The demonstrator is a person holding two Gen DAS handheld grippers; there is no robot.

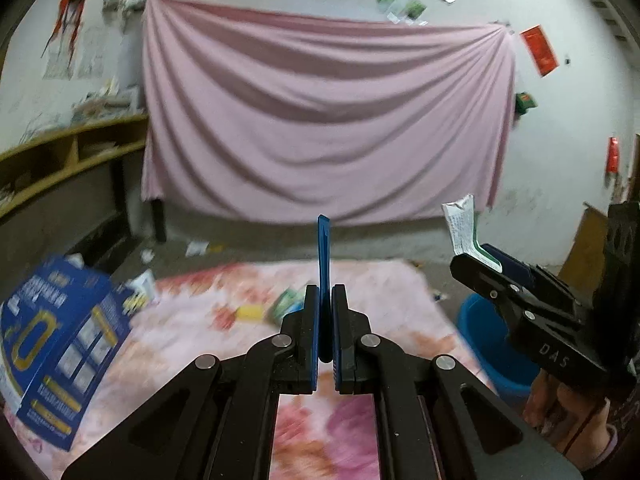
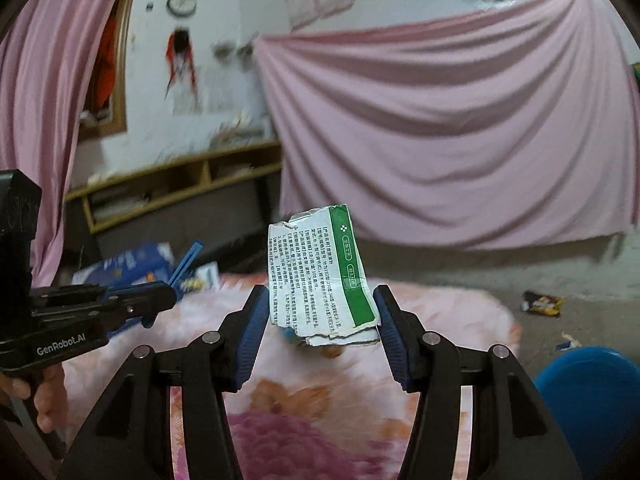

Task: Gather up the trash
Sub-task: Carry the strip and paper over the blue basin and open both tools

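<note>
left gripper [image 1: 326, 300] has its jaws together, clamped on a thin flat blue plastic strip [image 1: 322, 248] that sticks up at frame centre. right gripper [image 2: 318, 320] is clamped on a torn white-and-green printed cardboard box [image 2: 320, 276], centre of the right wrist view; in the left wrist view it sits at right. below both: pink floral blanket [image 1: 192, 340]. blue printed carton [image 1: 60, 356] lower left, round blue plastic bin [image 2: 592, 400] lower right, snack wrapper [image 2: 542, 304] on the floor at right.
</note>
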